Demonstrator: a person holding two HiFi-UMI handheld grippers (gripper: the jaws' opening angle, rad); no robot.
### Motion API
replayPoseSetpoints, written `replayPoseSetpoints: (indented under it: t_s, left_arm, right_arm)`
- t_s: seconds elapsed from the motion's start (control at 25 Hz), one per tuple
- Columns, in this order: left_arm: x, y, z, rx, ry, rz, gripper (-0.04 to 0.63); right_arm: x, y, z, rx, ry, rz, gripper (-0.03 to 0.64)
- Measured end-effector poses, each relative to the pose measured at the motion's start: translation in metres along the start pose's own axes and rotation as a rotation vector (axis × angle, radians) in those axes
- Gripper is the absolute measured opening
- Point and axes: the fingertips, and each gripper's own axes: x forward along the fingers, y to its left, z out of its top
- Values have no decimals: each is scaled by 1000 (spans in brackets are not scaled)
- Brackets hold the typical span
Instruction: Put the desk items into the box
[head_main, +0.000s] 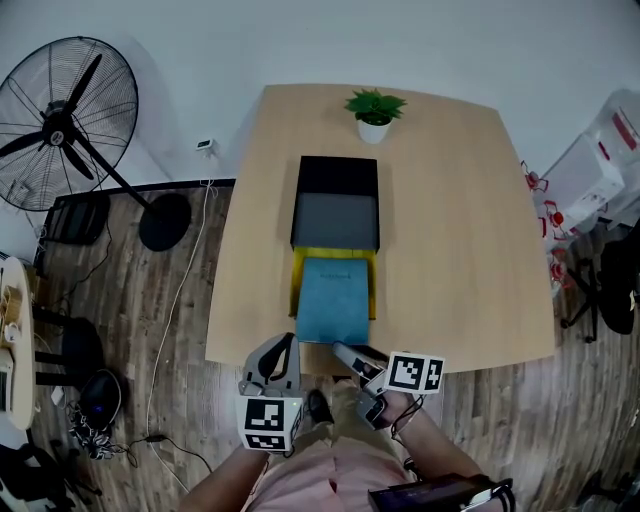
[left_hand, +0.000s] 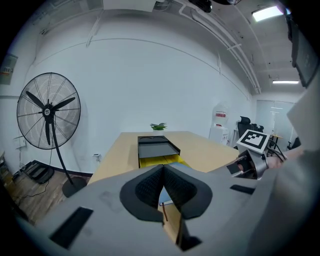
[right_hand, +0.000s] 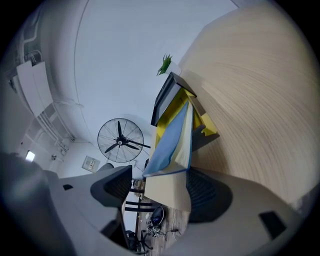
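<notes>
Your right claw (right_hand: 161, 189) is released, with its jaws straddling the near edge of the blue book (right_hand: 167, 140). Your left claw (left_hand: 162, 186) is clenched and empty. The box (head_main: 335, 175) lies beyond the book. Risk: a shallow bite may let the book slip, and the jaw may catch the desk (head_main: 450, 220) edge.

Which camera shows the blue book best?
The head view: the blue book shows its whole cover, lying on the yellow folder before the black box. The right gripper view sees it edge-on between the open right tongs; the left gripper view shows only a sliver behind the shut left tongs.
</notes>
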Motion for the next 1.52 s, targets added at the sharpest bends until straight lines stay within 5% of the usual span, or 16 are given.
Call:
replayPoseSetpoints:
  t_s: [0.16, 0.32, 0.36, 0.56, 1.52]
  left_arm:
    - [-6, -5, -5, -1, -8, -5, 9]
    - [-11, -9, -12, 2, 4, -11, 9]
    - [-12, -10, -13, 2, 5, -11, 11]
    - [-14, -7, -8, 2, -9, 2, 9]
    - [19, 27, -7, -64, 34, 92, 9]
  right_arm:
    - [0, 3, -27, -33, 58, 1, 333]
    - [-2, 5, -43, -127, 87, -47, 18]
    - [-4, 5, -44, -156, 87, -69, 2]
    - [0, 10, -35, -265, 101, -111, 2]
    - [43, 16, 10, -235, 164, -82, 2]
